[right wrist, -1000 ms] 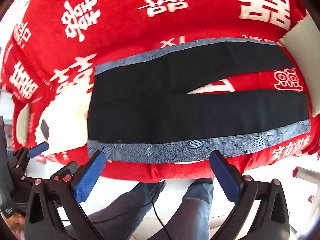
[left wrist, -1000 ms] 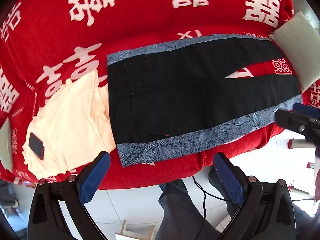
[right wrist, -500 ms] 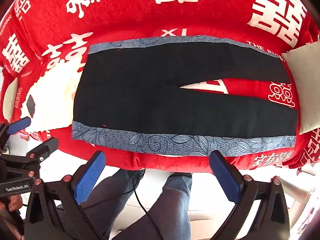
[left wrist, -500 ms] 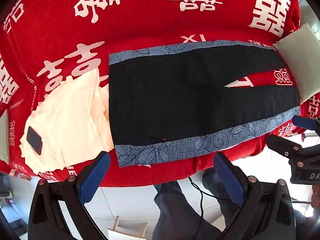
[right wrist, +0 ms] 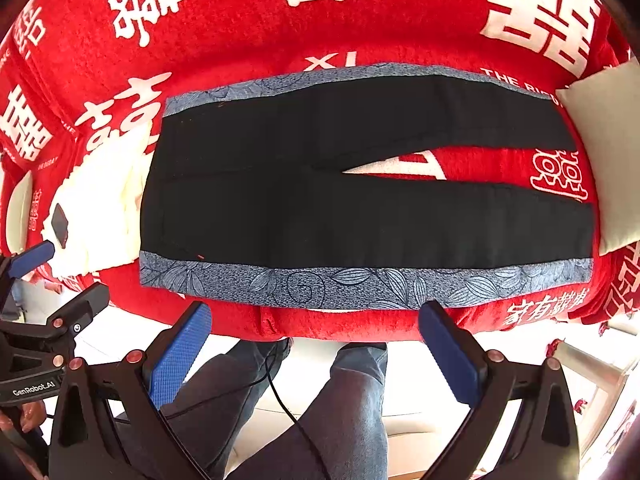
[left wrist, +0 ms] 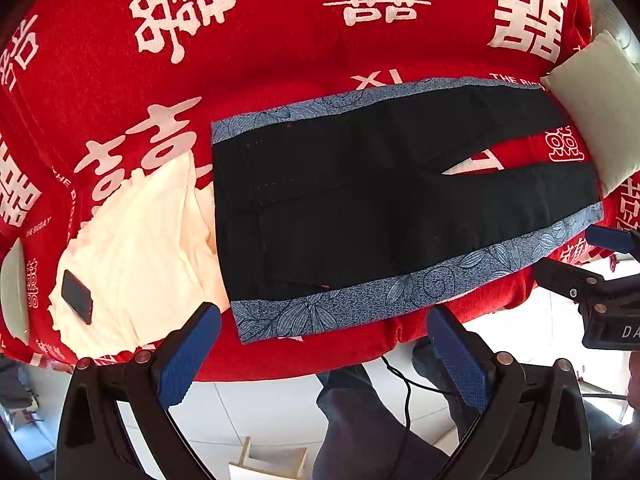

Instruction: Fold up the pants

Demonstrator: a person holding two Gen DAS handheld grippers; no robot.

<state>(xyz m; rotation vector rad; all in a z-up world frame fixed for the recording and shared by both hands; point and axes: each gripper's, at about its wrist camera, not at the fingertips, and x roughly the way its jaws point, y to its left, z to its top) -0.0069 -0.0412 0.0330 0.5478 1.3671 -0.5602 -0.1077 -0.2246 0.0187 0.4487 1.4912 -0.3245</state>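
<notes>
Pants (right wrist: 360, 208) lie flat on red blanket (right wrist: 240, 32); both grippers (left wrist: 324, 354) (right wrist: 316, 346) gape, seemingly empty.

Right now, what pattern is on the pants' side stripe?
Blue-grey leaf print on the side stripe; clearest in right wrist view.

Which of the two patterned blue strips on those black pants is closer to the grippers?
The near strip, along the bed's front edge just beyond the open right gripper. The far strip lies across the black pants, toward the back of the bed.
</notes>
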